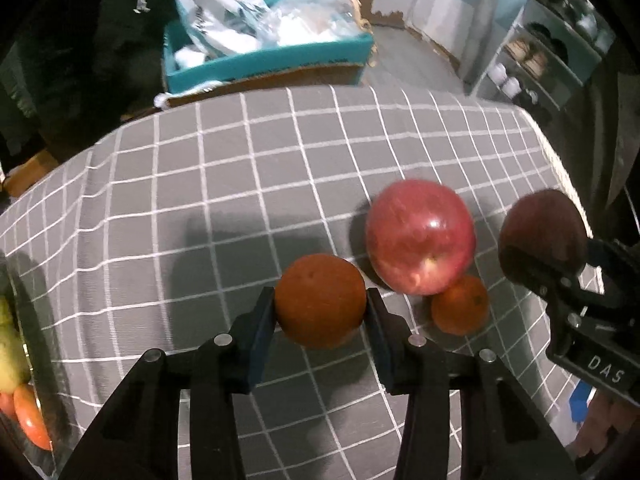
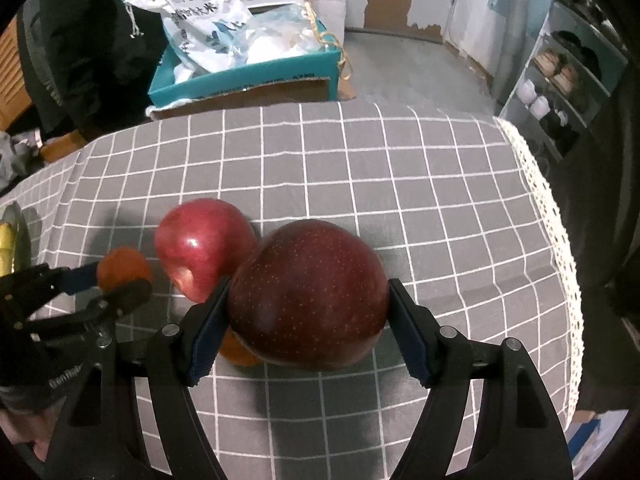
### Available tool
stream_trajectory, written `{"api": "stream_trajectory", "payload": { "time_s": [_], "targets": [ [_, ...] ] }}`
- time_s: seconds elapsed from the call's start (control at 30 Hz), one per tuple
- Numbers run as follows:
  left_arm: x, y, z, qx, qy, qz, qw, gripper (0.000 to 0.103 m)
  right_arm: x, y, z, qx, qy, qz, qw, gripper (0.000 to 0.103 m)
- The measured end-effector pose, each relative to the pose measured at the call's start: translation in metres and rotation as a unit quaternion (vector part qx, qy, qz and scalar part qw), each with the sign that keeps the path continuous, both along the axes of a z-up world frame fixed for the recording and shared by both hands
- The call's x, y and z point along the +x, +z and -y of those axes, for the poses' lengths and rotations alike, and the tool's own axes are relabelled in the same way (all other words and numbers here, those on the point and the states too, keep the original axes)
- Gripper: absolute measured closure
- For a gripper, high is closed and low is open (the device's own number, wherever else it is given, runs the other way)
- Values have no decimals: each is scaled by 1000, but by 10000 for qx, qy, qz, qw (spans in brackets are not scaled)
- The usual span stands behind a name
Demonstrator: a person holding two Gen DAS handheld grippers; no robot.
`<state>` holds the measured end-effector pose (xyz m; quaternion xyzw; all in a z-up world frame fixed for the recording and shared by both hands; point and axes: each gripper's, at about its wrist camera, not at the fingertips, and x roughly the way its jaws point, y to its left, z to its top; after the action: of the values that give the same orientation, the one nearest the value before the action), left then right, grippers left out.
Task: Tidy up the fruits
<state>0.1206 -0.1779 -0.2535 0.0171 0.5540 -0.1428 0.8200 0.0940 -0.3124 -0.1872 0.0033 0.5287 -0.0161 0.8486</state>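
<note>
An orange [image 1: 320, 301], its skin dull and finely pitted, sits pinched between the 2 black fingers of the left gripper [image 1: 321, 308], the blue-edged pads pressed to either side of it above the grey, white-checked tablecloth [image 1: 200, 200]. Whether the fruit touches the cloth cannot be told.

Just right of it in the left wrist view, a glossy pink-red apple [image 1: 420, 237] with a pale yellowish patch low on its face rests on the cloth, and a smaller orange [image 1: 461, 305] lies tucked against its lower right side.

The right gripper [image 2: 309, 306] grips a larger, darker apple [image 2: 308, 294], deep maroon and speckled with tiny pale dots, its fingers closed on the fruit's flanks. In the right wrist view this dark apple hides most of the small orange [image 2: 236, 350] and overlaps the pink-red apple [image 2: 204, 249]. Seen from the left wrist view, the same dark apple [image 1: 542, 236] appears at the far right, held in the right gripper [image 1: 560, 276].

At the left edge of the left wrist view, a tray [image 1: 40, 456] holds yellow-green fruit [image 1: 10, 356] and red-orange fruit [image 1: 28, 416].

Beyond the table stands a teal cardboard box [image 2: 248, 76] stuffed with white plastic bags [image 2: 200, 16], and a shelf unit [image 2: 560, 80] lines the right wall.
</note>
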Motion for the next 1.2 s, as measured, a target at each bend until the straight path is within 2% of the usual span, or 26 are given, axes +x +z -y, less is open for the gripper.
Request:
{"api": "stream_trajectory", "payload": {
  "time_s": [0.6,1.2],
  "targets": [
    [-13,71,-42,-75,388,793,9961,59,-9,55,-29,49,288,609,9977,28],
    [-46,141,-96,-171,733,1581,9845,59,-25,117,-70,117,691,1314,9889,28]
  ]
}}
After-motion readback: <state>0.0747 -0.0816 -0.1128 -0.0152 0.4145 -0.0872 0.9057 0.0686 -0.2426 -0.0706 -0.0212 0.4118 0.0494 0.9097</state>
